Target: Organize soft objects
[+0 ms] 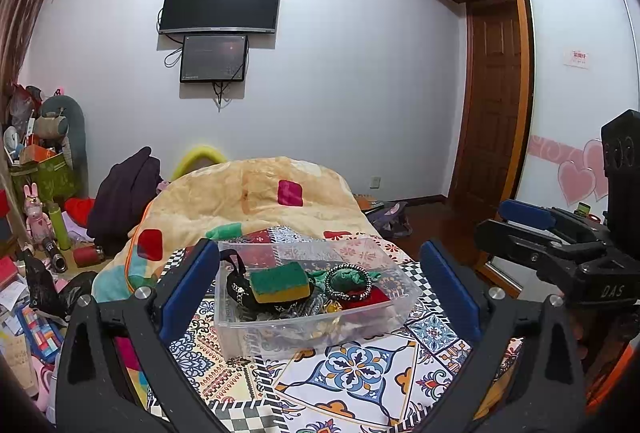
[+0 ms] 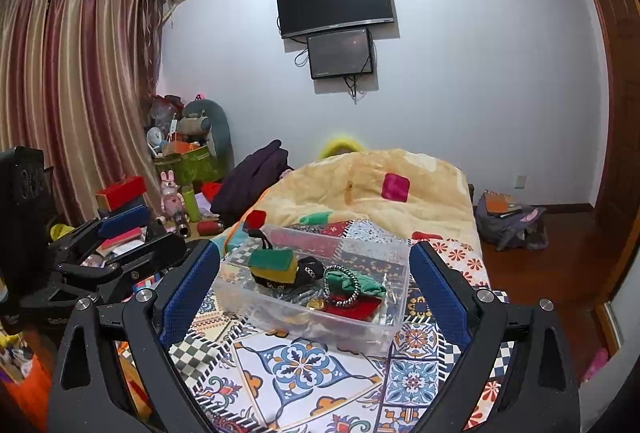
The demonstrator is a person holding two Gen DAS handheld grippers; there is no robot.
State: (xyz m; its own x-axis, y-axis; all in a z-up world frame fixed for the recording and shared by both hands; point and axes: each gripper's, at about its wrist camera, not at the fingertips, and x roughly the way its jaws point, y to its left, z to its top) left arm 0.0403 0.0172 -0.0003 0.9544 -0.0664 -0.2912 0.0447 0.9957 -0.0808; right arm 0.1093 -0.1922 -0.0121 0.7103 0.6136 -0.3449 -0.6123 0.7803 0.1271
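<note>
A clear plastic bin [image 1: 236, 333] [image 2: 280, 317] stands on the patterned cloth of the bed. In it lie a green and yellow sponge [image 1: 280, 281] [image 2: 274, 263], a black pouch [image 1: 236, 289] [image 2: 310, 267], a green cloth with a braided band [image 1: 347, 281] [image 2: 344, 283] and a red piece [image 1: 370, 299] [image 2: 356, 309]. My left gripper [image 1: 320, 293] is open and empty, its blue pads either side of the bin, short of it. My right gripper [image 2: 316, 291] is open and empty, likewise in front of the bin. Each gripper shows at the other view's edge.
A patchwork cloth [image 1: 352, 369] covers the near bed; a yellow quilt [image 1: 256, 193] is heaped behind the bin. Cluttered items and a green box [image 1: 44, 177] lie at left. A bag [image 2: 508, 221] sits on the wooden floor at right. A wardrobe [image 1: 576, 73] stands right.
</note>
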